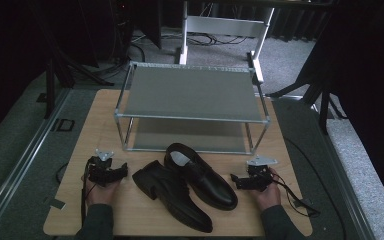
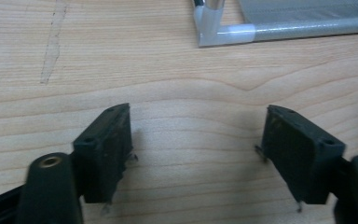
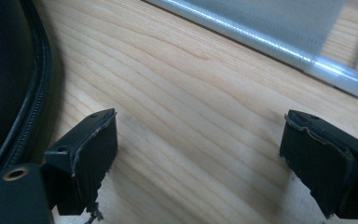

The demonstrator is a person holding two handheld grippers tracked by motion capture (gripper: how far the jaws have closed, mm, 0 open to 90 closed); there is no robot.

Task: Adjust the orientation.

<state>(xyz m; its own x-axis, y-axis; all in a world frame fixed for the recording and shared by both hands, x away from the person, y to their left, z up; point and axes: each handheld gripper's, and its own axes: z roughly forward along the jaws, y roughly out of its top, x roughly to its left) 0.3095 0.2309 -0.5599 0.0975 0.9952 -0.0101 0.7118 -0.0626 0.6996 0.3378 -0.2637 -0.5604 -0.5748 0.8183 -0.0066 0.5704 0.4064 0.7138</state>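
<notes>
Two black leather dress shoes lie side by side on the wooden table [image 1: 100, 115], toes toward the front right: one shoe [image 1: 176, 199] nearer the front, the other shoe [image 1: 207, 181] behind it. My left gripper [image 1: 121, 171] rests on the table just left of the shoes and stands open, with bare wood between its jaws in the left gripper view [image 2: 198, 122]. My right gripper [image 1: 236, 179] rests just right of the shoes, open too [image 3: 200, 126]. A shoe's edge [image 3: 9, 70] runs along the left of the right gripper view.
A two-tier metal shoe rack [image 1: 190, 92] with grey shelves stands at the back of the table, both shelves bare. Its lower corner [image 2: 214, 30] shows ahead of the left gripper, and its lower rail [image 3: 261, 44] ahead of the right. Dark stands and cables surround the table.
</notes>
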